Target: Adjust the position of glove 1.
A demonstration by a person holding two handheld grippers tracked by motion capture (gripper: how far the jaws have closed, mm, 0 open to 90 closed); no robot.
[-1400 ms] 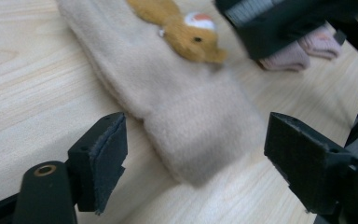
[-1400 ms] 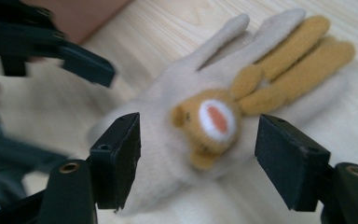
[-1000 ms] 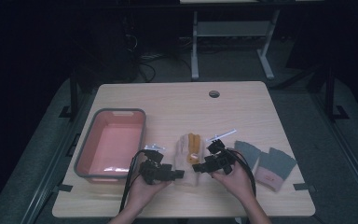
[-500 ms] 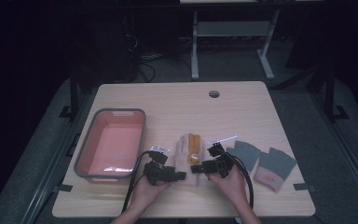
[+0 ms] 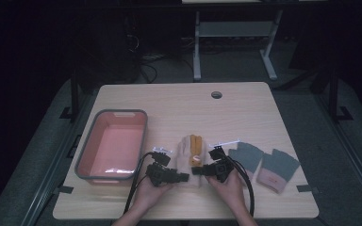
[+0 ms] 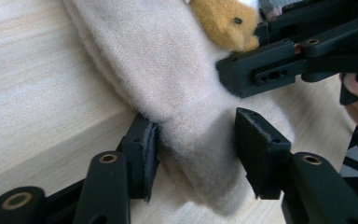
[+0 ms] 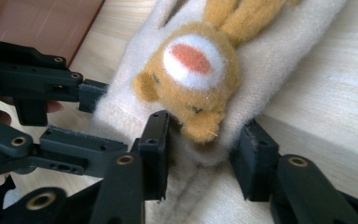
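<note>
Your mitten lies on the table near the front edge, about midway across, cuff toward you. The bin sits to its left, just beside. Two gloves lie to its right, side by side, touching each other. The hole is well behind the mitten, near the far edge. Your left gripper comes at the cuff from the left, your right gripper from the right — both sit at the cuff, jaws straddling it, tips facing each other.
</note>
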